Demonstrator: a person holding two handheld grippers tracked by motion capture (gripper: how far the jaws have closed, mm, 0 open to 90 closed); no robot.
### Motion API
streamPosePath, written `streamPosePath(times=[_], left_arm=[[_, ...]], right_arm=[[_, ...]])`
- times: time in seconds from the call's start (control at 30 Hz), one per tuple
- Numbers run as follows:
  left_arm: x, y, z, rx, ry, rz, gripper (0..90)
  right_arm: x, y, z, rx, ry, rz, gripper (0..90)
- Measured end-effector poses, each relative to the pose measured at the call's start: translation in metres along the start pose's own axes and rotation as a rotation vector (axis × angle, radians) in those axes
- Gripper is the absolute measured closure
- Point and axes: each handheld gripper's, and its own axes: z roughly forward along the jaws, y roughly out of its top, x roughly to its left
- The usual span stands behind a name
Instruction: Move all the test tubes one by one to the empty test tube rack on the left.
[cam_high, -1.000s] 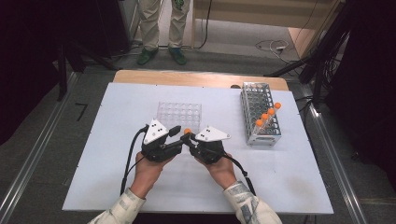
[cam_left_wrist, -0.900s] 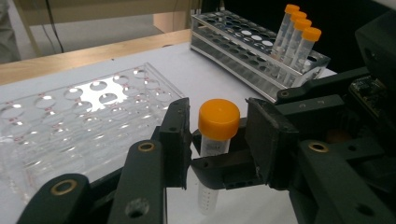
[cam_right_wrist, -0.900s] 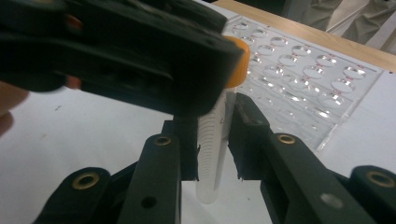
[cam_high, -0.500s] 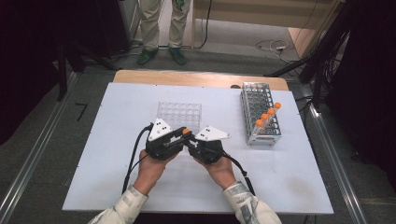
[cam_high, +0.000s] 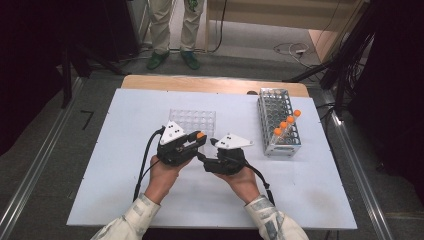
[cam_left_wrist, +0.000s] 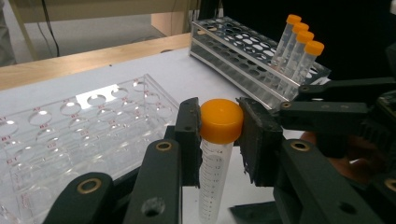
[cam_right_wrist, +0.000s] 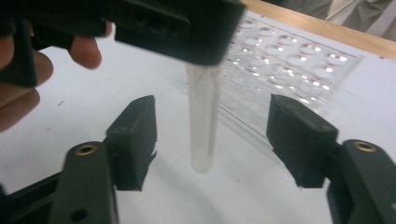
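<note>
Currently the left gripper (cam_left_wrist: 219, 135) is clamping the orange cap of the tube (cam_left_wrist: 214, 182), beside the clear rack (cam_left_wrist: 70, 135). Right gripper (cam_right_wrist: 210, 140) jaws have just been opening, straddling it untouched. Light, slippery plastic: grip at the cap.

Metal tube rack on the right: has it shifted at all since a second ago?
No. The metal tube rack lies where it did, along the white table's right side, its far end close to the wooden strip.

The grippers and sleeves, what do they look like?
Both the left gripper and right gripper are black, two-jawed, with brass-coloured rivets, each topped by a grey three-cornered plate with dark dots. A black cable trails from each. The sleeves are pale, mottled cloth.
</note>
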Motion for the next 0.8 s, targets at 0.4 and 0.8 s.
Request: streamPosePath(times=[0.4, 0.8], left_arm=[[0.003, 0.014, 0.004, -0.005, 0.006, -0.008, 70.2], [0.006, 0.03, 0.01, -0.016, 0.031, -0.006, 70.2]], right_arm=[[-0.031, -0.014, -0.041, -0.008, -0.077, 0.067, 26.7], [-0.055, -0.04, -0.069, -0.013, -0.135, 0.109, 26.2]])
